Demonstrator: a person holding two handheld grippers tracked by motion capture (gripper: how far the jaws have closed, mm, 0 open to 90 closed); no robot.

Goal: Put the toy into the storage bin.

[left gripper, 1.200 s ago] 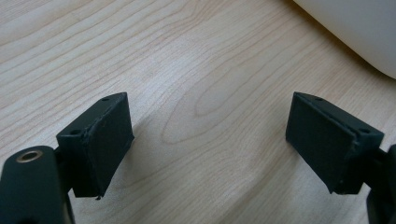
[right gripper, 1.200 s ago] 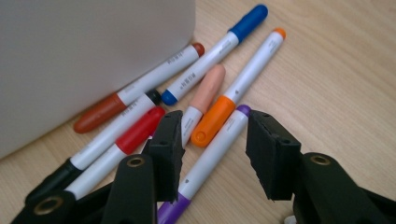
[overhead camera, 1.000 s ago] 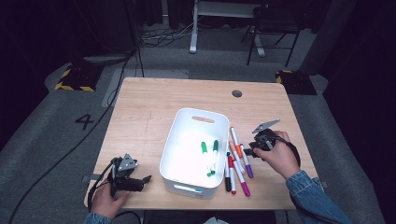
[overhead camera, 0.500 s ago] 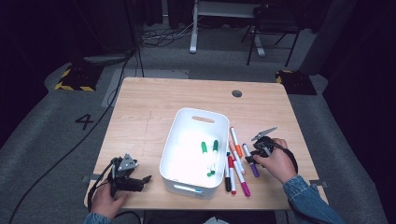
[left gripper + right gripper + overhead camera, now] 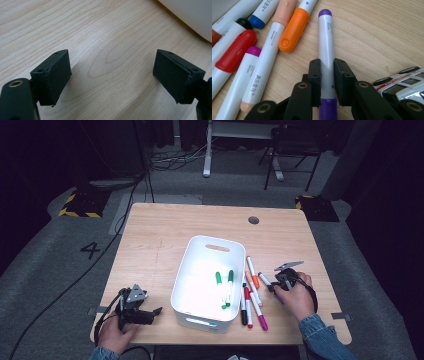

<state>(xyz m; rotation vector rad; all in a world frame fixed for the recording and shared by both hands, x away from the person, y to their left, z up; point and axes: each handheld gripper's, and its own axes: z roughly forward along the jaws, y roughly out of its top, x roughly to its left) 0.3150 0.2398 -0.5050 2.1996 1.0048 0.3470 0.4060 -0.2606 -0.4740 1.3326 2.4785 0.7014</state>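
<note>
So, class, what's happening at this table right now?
A person is sorting markers into a white plastic bin. The right tongs are shut on a white marker with purple cap lying on the wooden table. The left tongs rest open. Two green-capped markers lie in the bin.

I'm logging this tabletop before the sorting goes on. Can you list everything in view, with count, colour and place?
Bin: one, white, table centre.
Green markers: two, inside the bin.
Loose markers: about six (orange, peach, red, magenta, black, blue), on the table right of the bin.
Purple marker: one, clamped between the right gripper's jaws.
Toy car: one, white, beside the right gripper.
Table: one, light wood.
Left gripper: jaws apart, near left corner.
Right gripper: shut on the purple marker.
</note>
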